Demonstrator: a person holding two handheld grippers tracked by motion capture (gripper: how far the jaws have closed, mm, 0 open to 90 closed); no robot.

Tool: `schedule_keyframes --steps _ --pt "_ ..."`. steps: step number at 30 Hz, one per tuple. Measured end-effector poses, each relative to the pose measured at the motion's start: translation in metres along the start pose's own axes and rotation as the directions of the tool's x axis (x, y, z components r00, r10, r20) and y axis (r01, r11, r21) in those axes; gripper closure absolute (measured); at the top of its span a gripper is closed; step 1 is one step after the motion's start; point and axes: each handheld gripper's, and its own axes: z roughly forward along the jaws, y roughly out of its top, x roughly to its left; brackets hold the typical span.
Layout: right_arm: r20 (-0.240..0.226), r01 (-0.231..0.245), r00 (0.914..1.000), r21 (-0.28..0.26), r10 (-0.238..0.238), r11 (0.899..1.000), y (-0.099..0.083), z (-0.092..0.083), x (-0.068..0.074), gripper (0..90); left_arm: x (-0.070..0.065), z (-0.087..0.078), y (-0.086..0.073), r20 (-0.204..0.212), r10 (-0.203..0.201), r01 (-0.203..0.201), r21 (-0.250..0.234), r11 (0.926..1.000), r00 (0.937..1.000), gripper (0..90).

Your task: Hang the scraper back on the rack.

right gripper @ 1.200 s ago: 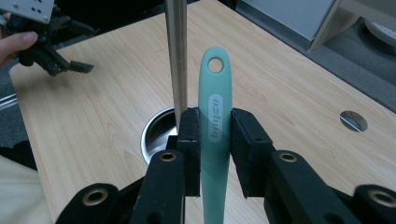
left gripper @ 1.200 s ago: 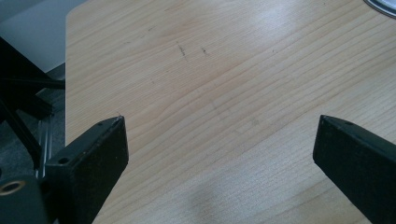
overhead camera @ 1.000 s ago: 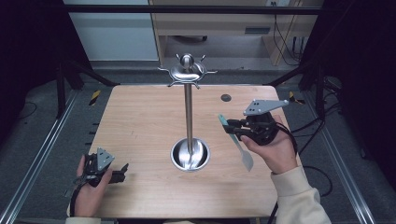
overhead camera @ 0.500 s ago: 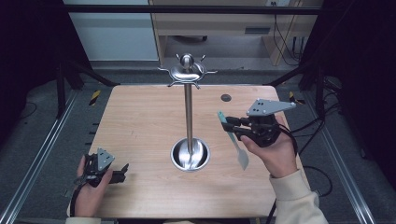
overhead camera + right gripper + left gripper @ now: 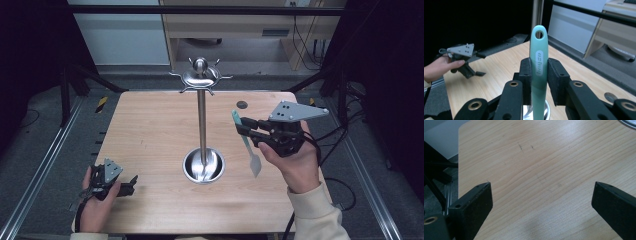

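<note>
Teal spatula (image 5: 538, 72) is clamped by its handle, below the hanging hole, in the right gripper (image 5: 250, 131), above the table's (image 5: 150, 135) right edge; light, stiff and smooth, likely to slip. Left gripper (image 5: 131, 181), near the front left corner, stands wide open, empty.

The tall metal stand (image 5: 201, 117) is rising mid-counter (image 5: 150, 130), blocking any straight crossing. Left of the stand, bare wood is lying open; right of it, the held spatula (image 5: 247, 142) is crowding the gap.
</note>
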Motion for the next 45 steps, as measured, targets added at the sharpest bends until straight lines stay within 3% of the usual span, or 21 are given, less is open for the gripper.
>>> schedule_keyframes --steps 8,29,45 --pt "0.005 0.010 0.9999 -0.048 -0.010 0.999 0.014 -0.007 0.008 74.2 0.000 0.000 0.000 0.001 0.002 -0.002 -0.001 1.0000 1.0000 3.1" --pt "0.009 0.038 0.9993 -0.113 -0.037 0.993 0.041 -0.010 0.025 74.2 0.000 -0.001 -0.001 -0.002 -0.004 0.004 -0.005 1.0000 1.0000 3.1" --pt "0.028 0.037 0.9990 -0.102 -0.034 0.994 0.047 0.003 0.031 74.1 0.001 -0.001 -0.001 0.000 -0.010 0.010 -0.006 0.9999 0.9999 3.1"
